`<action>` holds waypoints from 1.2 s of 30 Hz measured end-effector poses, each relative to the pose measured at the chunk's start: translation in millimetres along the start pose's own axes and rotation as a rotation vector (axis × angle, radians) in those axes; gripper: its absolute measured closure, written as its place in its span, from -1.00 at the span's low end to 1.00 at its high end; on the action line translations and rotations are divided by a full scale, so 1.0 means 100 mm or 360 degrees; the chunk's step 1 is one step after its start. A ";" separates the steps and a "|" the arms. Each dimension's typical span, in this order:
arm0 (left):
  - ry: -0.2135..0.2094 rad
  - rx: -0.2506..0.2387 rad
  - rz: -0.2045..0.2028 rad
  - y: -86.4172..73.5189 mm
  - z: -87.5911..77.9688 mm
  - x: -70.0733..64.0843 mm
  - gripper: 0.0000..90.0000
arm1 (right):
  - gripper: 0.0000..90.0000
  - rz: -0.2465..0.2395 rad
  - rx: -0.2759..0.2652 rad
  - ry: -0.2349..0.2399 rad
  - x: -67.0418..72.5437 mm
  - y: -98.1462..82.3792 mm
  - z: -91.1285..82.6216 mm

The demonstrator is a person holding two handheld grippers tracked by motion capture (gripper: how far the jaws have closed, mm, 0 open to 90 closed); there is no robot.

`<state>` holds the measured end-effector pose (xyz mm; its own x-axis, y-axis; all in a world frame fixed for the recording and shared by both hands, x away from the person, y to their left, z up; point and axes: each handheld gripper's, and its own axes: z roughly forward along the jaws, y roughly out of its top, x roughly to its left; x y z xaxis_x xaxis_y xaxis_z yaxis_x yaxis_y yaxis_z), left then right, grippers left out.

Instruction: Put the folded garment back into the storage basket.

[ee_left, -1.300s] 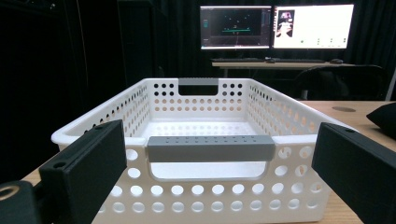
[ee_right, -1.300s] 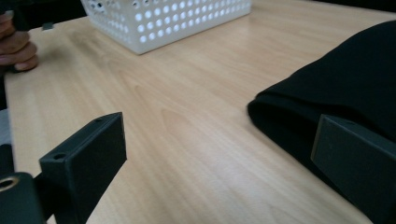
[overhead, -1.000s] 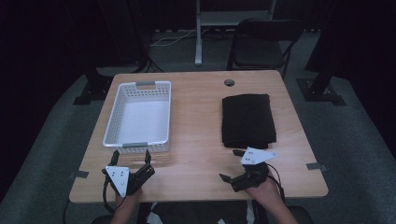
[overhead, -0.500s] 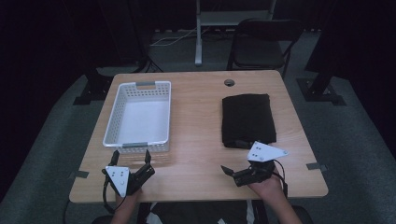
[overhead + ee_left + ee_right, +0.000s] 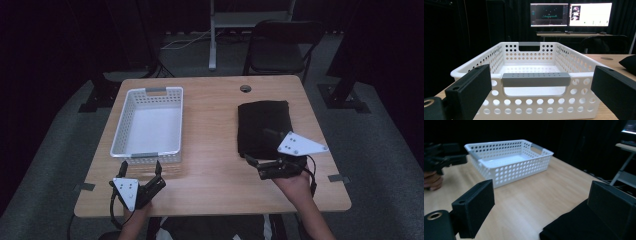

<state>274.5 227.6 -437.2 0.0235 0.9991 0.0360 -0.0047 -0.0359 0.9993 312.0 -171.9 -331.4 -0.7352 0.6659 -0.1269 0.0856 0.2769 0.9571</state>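
A white perforated basket (image 5: 150,122) with grey handles stands empty on the left half of the wooden table (image 5: 210,165). A folded black cloth (image 5: 265,125) lies on the right half. My left gripper (image 5: 141,166) rests open at the near edge, pointing at the basket's near handle (image 5: 536,79); its jaws stand wide apart in the left gripper view (image 5: 542,75). My right gripper (image 5: 258,146) is open at the cloth's near-left corner, turned toward the basket (image 5: 509,160). The cloth (image 5: 574,225) lies under its right jaw, with bare table between the jaws (image 5: 541,195).
A cable hole (image 5: 245,88) sits at the table's far edge, with a black chair (image 5: 280,45) behind it. Two lit monitors (image 5: 571,13) stand on a desk beyond. Bare wood runs between basket and cloth. The other hand with its gripper (image 5: 439,157) shows at far left.
My right gripper has swung leftward and moved forward to the cloth's near-left corner. The left gripper, the basket and the cloth have stayed put.
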 end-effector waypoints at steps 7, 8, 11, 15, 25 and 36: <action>0.0001 -0.0007 -0.0007 0.00 0.00 0.00 -0.90 | -0.84 0.0067 -0.0069 -0.0135 -0.23 0.19 -0.06; 0.0000 -0.0007 -0.0007 0.00 0.00 0.00 -0.90 | -0.84 0.0083 -0.0080 -0.0145 -0.26 0.20 -0.07; 0.0000 -0.0008 -0.0008 0.00 0.00 0.00 -0.90 | -0.84 0.0124 -0.0101 -0.0193 -0.36 0.23 -0.10; 0.0001 -0.0008 -0.0008 0.00 0.00 0.00 -0.90 | -0.84 0.0206 -0.0091 -0.0242 -0.52 0.24 -0.10; 0.0003 -0.0009 -0.0010 0.00 0.00 0.00 -0.90 | -0.84 0.0404 -0.0057 -0.0370 -0.89 0.10 -0.05; 0.0002 -0.0008 -0.0010 0.00 0.00 0.00 -0.90 | -0.84 0.0579 0.0133 -0.0423 -1.28 -0.05 0.21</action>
<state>274.3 227.5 -437.4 0.0221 0.9993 0.0298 -0.0097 -0.0296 0.9995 419.6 -244.3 -325.4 -0.4499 0.8819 0.1406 0.3684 0.0399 0.9288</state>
